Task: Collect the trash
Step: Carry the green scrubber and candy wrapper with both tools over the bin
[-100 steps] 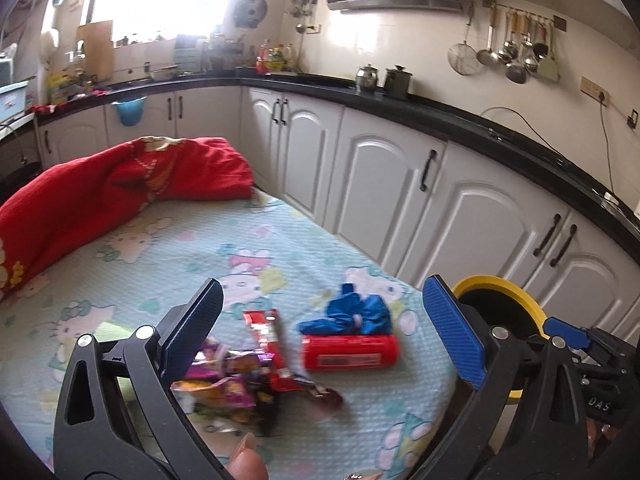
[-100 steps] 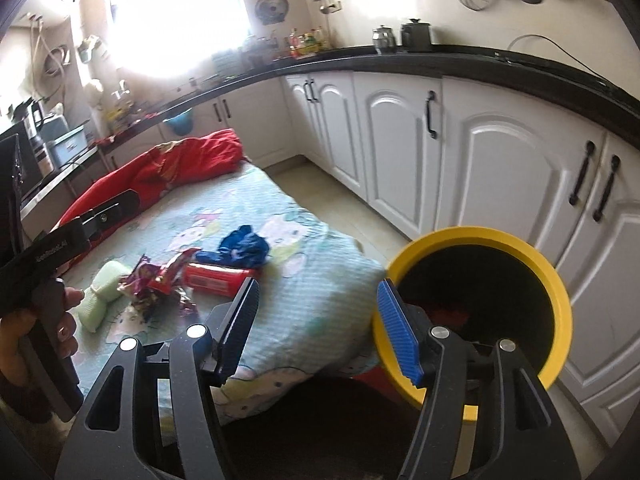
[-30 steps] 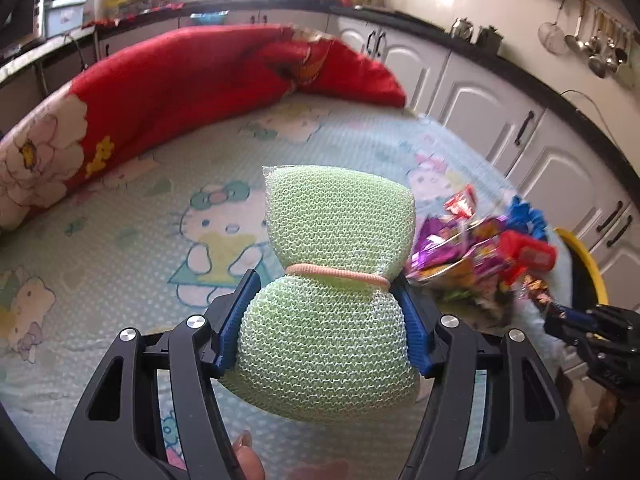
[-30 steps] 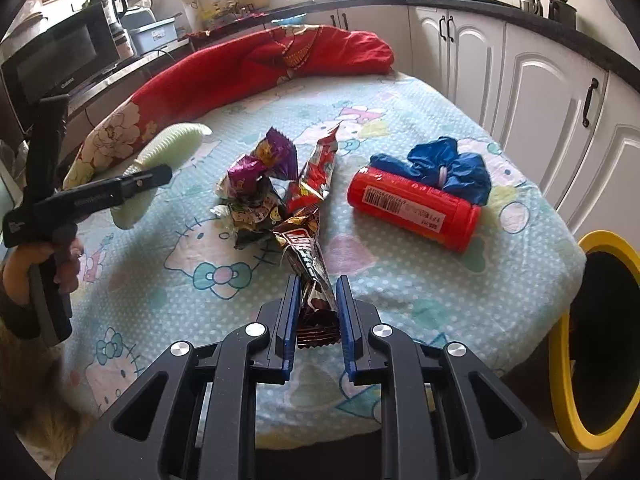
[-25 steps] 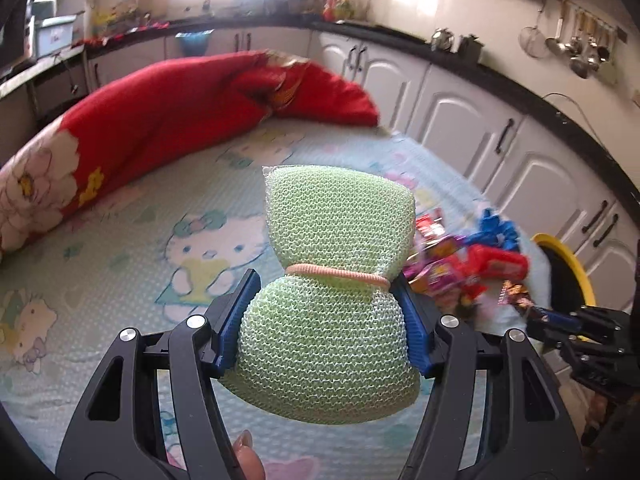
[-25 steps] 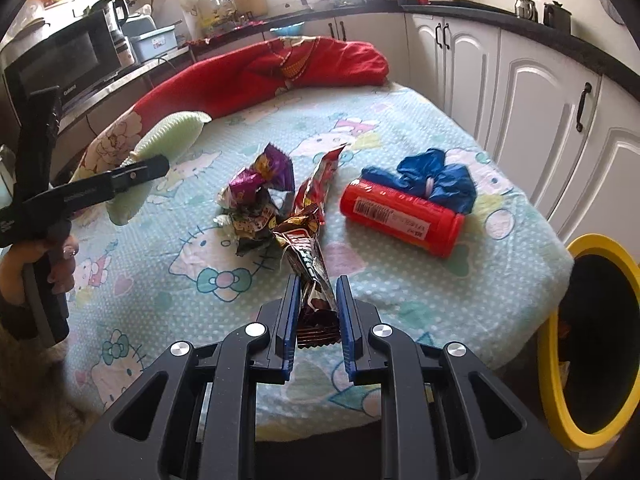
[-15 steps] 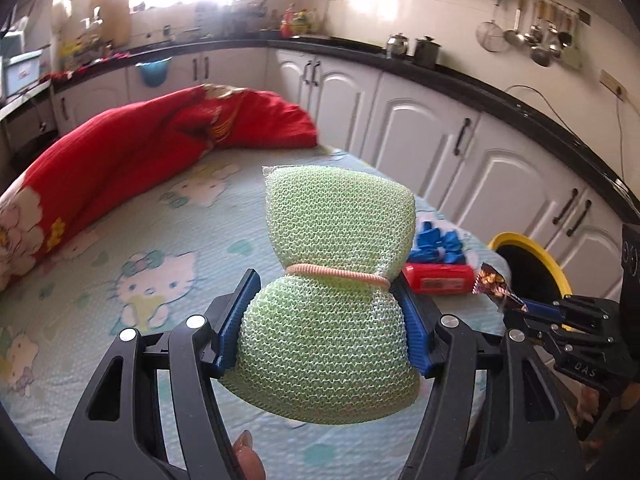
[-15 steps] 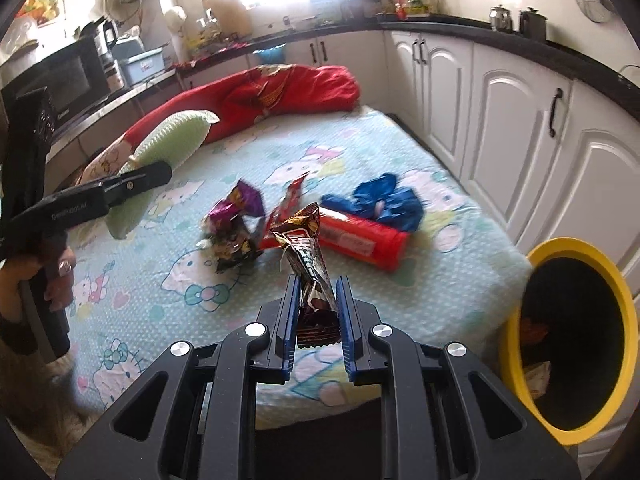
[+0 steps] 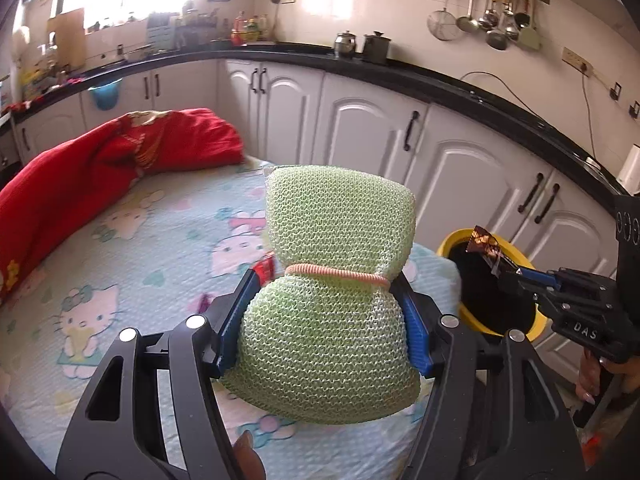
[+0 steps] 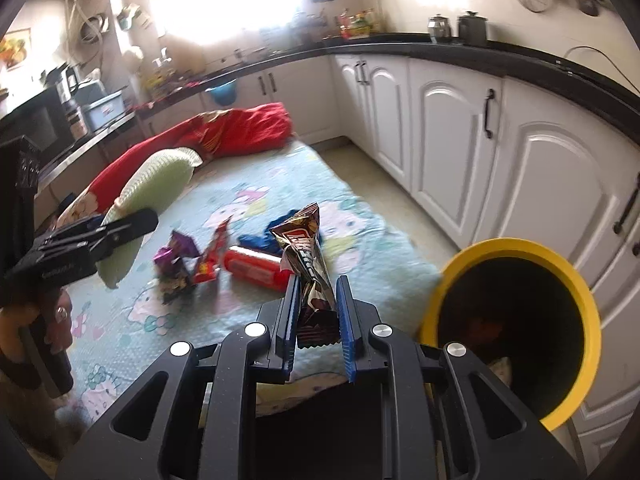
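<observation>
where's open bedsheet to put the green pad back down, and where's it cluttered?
Bare sheet: the stretch between the red quilt and the wrapper pile, and the near strip in front of that pile. Crowded: bin-side end, where the wrappers, red can and blue bag bunch together near the yellow bin. Left tool holds the green pad.

The round yellow-rimmed trash bin [image 10: 568,276] stands on the floor between the cartoon-print bedsheet [image 10: 360,256] and white cabinet doors [image 10: 552,168] (wrappers [image 10: 188,260] lie mid-sheet).
</observation>
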`<state>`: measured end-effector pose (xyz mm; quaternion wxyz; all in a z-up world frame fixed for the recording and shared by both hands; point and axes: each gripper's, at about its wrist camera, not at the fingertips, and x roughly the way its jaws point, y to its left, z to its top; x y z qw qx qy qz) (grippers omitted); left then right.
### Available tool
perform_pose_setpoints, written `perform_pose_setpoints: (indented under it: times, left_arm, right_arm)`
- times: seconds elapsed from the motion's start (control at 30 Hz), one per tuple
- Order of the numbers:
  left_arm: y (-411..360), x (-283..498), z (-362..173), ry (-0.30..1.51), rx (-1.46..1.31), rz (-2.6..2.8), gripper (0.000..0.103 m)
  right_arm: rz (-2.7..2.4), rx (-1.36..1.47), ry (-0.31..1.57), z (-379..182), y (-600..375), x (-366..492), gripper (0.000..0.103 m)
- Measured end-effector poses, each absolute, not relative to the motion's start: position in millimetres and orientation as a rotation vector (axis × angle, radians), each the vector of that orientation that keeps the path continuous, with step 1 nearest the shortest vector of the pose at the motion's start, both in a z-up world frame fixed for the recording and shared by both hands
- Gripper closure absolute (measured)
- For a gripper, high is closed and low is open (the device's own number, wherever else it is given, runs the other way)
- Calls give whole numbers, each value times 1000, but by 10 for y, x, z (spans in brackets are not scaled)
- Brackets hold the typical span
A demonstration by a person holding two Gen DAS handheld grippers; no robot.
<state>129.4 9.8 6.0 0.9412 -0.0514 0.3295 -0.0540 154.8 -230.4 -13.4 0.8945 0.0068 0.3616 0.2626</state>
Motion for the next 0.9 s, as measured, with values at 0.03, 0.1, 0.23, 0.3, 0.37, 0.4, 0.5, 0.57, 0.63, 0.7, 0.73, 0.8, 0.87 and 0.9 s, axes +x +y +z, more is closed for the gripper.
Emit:
perform_pose_setpoints:
  times: [0.03,0.1,0.23,0.3,0.37,0.4,0.5,0.57,0.63,0.7,0.73,0.8,0.87,0.9]
  left_arm:
    - [61,1310,63,671,-103,-119,47]
    - [-29,1345,70,668,-98,-135,47]
    - [-199,1399,72,667,-93,-167,47]
    - [-290,1424,65,668,-88,-184,47]
    - [-367,1451,64,669,-84,-198,47]
    - [-404,1465,66,670,-82,-204,47]
    - [-530,1499,63,669,-72,-227,47]
    - [-605,1525,60,670,-67,-241,47]
    - [-669,1551,55,672,-63,-253,47]
    - [-753,1582,48,673,-61,-268,47]
    - [-793,1593,44,673,-58,-276,47]
    - [-884,1618,31,675,-51,-291,47]
    - [-969,1644,15,679,-46,-307,47]
    - [-1026,1662,2,682,-42,-316,47]
  right_arm:
    - [536,18,747,-127,-2338,1552,85]
    - [512,30,742,-113,-2438,1573,85]
    - [476,48,734,-99,-2601,1577,85]
    - [456,54,728,-96,-2689,1580,85]
    - [441,62,725,-100,-2767,1593,85]
    - [432,67,724,-101,-2814,1608,85]
    - [408,83,720,-108,-2916,1622,85]
    - [394,93,718,-109,-2997,1643,85]
    - [376,98,713,-113,-3060,1650,85]
    - [356,102,709,-121,-3137,1659,85]
    - [350,105,708,-128,-3166,1655,85]
    - [328,109,705,-139,-3257,1661,85]
    - [309,112,702,-149,-3315,1650,85]
    - [299,115,702,-160,-3351,1652,85]
